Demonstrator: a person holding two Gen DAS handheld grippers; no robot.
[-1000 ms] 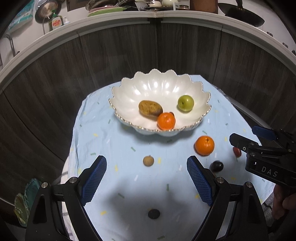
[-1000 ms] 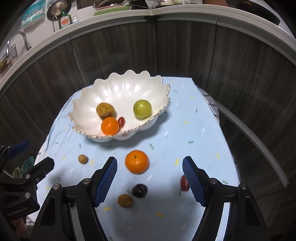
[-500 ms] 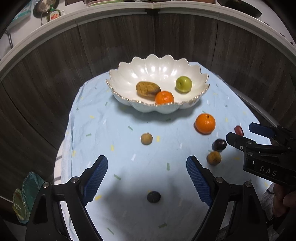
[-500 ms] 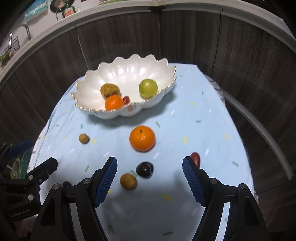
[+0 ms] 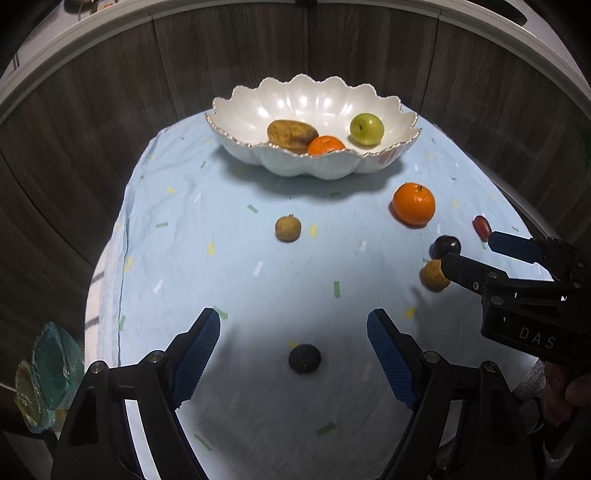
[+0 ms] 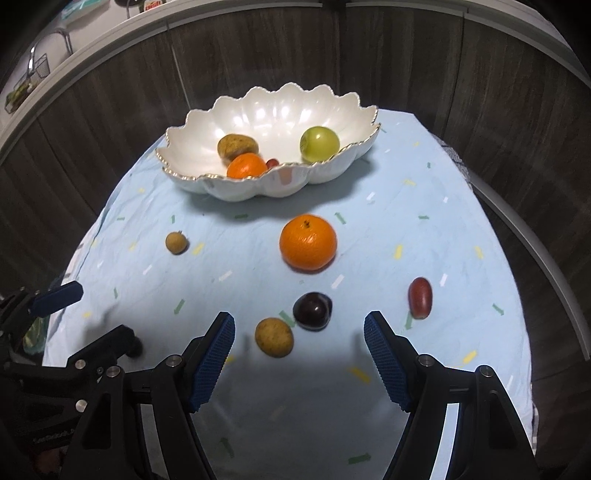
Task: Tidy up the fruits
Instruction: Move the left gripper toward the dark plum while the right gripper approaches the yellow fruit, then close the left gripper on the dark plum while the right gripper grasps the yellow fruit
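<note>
A white scalloped bowl (image 5: pixel 384 109) (image 6: pixel 207 134) at the table's far side holds a brown fruit (image 5: pixel 291 132), a small orange (image 5: pixel 325 144), a green fruit (image 5: pixel 366 128) and a small red fruit (image 6: pixel 272 163). On the blue cloth lie a large orange (image 6: pixel 308 242) (image 5: pixel 413 204), a dark plum (image 6: pixel 312 310), two tan round fruits (image 6: pixel 274 336) (image 5: pixel 287 228), a red oval fruit (image 6: pixel 420 297) and a small black fruit (image 5: pixel 304 358). My left gripper (image 5: pixel 293 350) hangs over the black fruit, which lies between its closing jaws untouched. My right gripper (image 6: pixel 299 349) stands open just short of the tan fruit and the plum.
Dark wood panels curve round behind the table, with a pale counter edge (image 5: pixel 110 27) above. A green glass dish (image 5: pixel 48 373) sits low at the left. The cloth (image 6: pixel 424 206) drops off at the table's left and right edges.
Both grippers have sunk toward the cloth, so the loose fruits look larger and nearer. The black fruit now lies between the left fingers, whose gap has narrowed a little. No fruit has shifted.
</note>
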